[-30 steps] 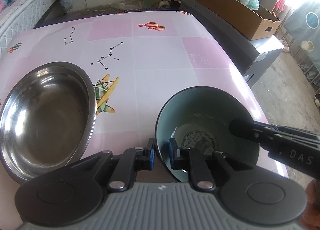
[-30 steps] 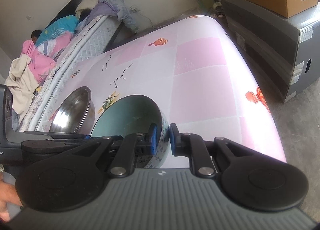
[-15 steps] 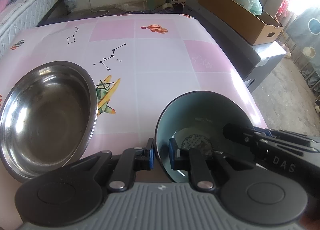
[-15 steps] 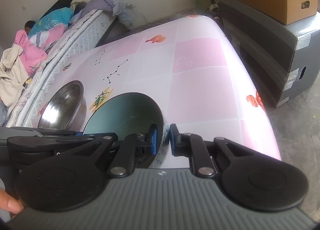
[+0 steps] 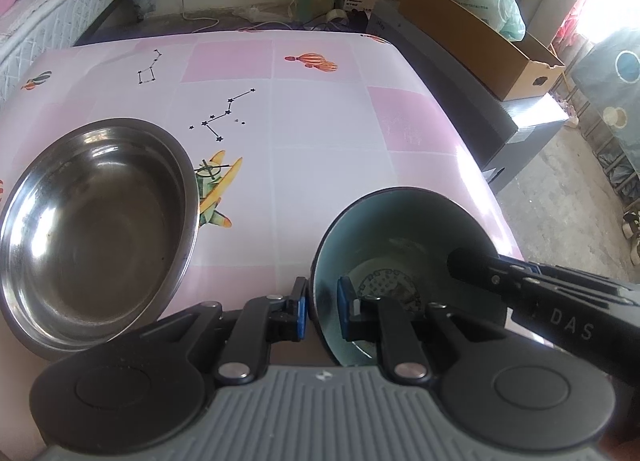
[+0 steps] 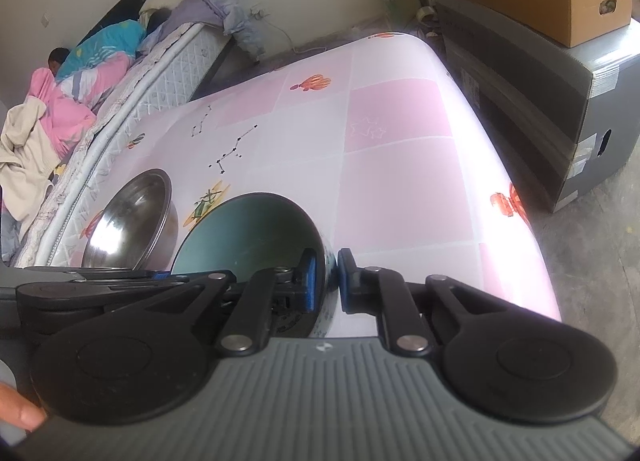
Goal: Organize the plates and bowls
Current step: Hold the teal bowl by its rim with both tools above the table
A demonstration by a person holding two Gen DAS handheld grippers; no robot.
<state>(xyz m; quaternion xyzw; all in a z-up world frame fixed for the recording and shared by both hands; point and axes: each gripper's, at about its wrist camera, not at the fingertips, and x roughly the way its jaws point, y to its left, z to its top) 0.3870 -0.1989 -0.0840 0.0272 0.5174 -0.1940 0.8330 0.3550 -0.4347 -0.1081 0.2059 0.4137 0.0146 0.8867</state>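
Left wrist: teal bowl (image 5: 404, 237) rim (near side) between clamped jaws.

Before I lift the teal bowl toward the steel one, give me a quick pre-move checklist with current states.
1. Left gripper pinching the teal bowl rim, one pad inside, one outside: ok.
2. Right gripper pinching the opposite rim: ok.
3. Both grips on opposite sides for a balanced lift: ok.
4. Steel bowl empty and upright to receive: ok.
5. Tablecloth between the two bowls free of obstacles: ok.
6. Teal bowl's base clear of the table: cannot tell.
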